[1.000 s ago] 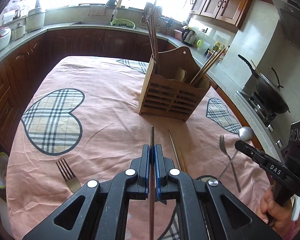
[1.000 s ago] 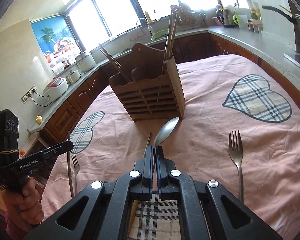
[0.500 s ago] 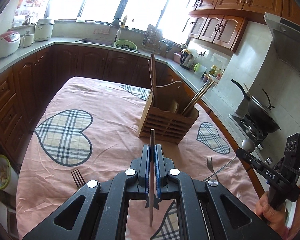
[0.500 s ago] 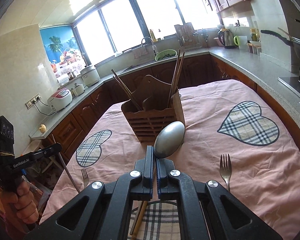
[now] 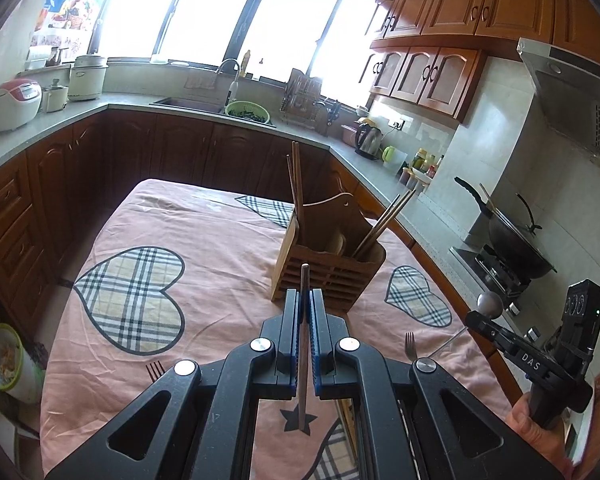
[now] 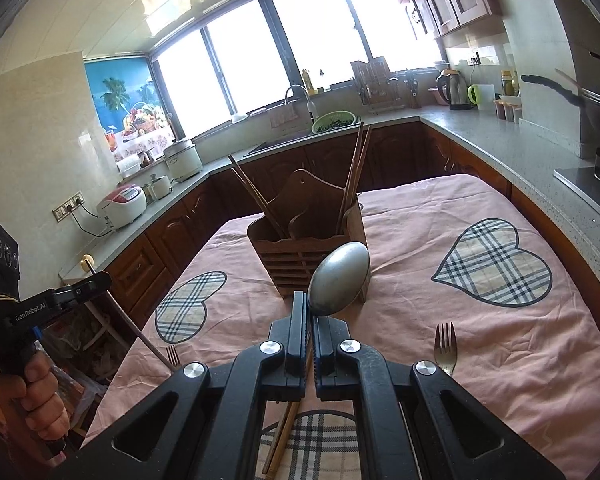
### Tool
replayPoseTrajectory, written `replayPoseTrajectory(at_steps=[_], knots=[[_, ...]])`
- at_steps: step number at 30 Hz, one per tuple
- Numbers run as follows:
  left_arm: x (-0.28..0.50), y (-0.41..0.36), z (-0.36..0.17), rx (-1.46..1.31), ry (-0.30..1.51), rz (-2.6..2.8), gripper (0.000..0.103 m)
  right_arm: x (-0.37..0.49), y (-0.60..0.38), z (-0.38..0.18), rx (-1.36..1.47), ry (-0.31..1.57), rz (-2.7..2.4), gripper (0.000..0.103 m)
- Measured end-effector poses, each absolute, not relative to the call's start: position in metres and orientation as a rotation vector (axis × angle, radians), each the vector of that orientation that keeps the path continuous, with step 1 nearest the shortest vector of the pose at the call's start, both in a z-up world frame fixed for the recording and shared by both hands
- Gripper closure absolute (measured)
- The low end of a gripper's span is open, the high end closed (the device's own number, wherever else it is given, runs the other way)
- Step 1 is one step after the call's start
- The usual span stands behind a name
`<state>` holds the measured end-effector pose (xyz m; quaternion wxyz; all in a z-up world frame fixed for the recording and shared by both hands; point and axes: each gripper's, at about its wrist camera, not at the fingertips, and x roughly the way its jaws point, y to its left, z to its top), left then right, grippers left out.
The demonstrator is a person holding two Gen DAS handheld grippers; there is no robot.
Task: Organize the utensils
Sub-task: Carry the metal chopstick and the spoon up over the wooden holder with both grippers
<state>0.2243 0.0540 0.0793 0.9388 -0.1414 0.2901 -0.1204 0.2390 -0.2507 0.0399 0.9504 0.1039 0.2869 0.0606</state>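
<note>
The left tool was pressed tight on a single dark chopstick, which ran straight along the gap between its blue pads, its tip poking out ahead and its other end hanging below the jaws. The right tool was clamped on the handle of a metal spoon, whose bowl stood up just past the fingertips with its rounded back toward the camera. Both tools were held above the table, which was covered by a pink cloth with plaid hearts, and each was gripped by a person's hand. Ahead of both stood the wooden utensil holder, upright on the cloth, with chopsticks leaning out of its end compartments. On the cloth near the tools lay a fork to the right, another fork to the left with only its tines showing, and a pair of chopsticks under the right tool. Beyond the table ran the kitchen worktop with a rice cooker, a kettle and a wok on the stove.
</note>
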Motion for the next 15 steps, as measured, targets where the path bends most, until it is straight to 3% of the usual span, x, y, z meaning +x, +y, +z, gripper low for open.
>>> replayPoseTrajectory(at_steps=[15], knots=[[0.2351, 0.0592, 0.0850, -0.307, 0.556, -0.238, 0.100, 0.2440, -0.2541, 0.0419, 0.210, 0.577, 0.119, 0.101]])
